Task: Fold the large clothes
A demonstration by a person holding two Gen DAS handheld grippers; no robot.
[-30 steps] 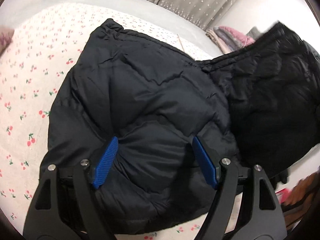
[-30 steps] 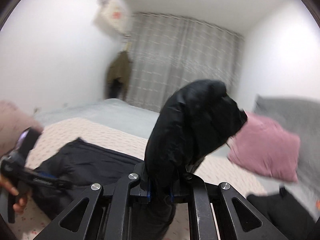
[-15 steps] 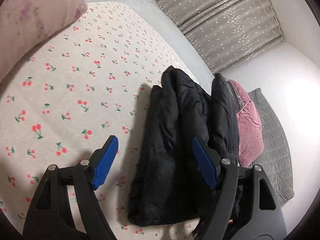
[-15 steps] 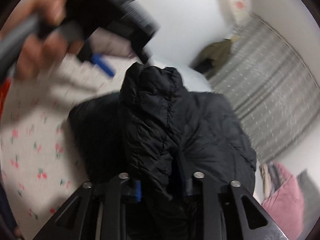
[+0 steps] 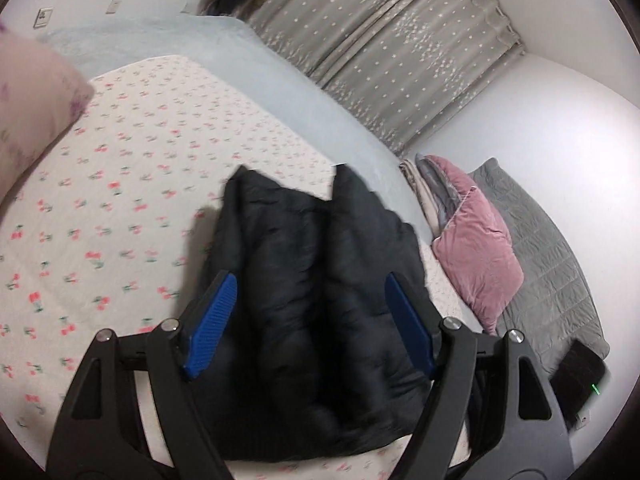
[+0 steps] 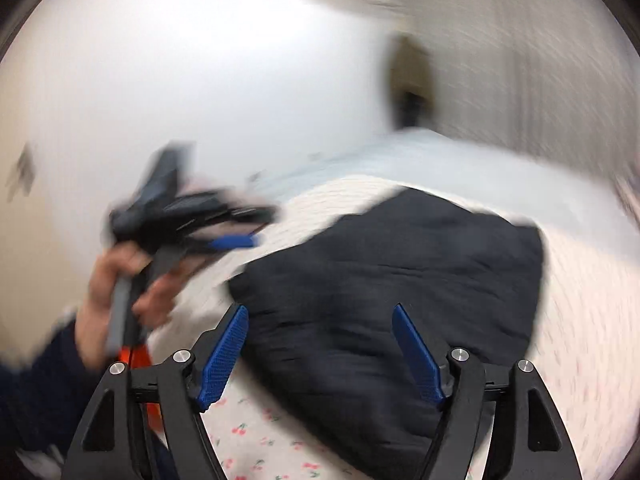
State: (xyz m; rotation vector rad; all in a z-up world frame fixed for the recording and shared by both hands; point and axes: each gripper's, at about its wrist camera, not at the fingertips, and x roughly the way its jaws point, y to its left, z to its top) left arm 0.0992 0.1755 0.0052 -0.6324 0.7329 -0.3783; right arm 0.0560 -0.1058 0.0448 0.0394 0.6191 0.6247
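Note:
A black puffer jacket [image 5: 320,304] lies folded in a thick bundle on the cherry-print bed sheet [image 5: 120,200]. My left gripper [image 5: 308,320] is open and empty, its blue pads either side of the jacket's near end, above it. In the right wrist view the jacket [image 6: 400,288] lies flat ahead, blurred by motion. My right gripper [image 6: 320,356] is open and empty just above the jacket's near edge. The left gripper [image 6: 224,240] also shows there, held in a hand at the left.
A pink cushion [image 5: 476,240] and a grey quilt [image 5: 552,264] lie to the right of the jacket. A pale pillow [image 5: 32,116] is at the far left. Grey curtains [image 5: 380,52] hang behind the bed. A black device [image 5: 580,376] sits at the right edge.
My right gripper has let go of the jacket part it held up and now stands open. The jacket has dropped onto the bed as a folded bundle. My left gripper stayed open and swung over it.

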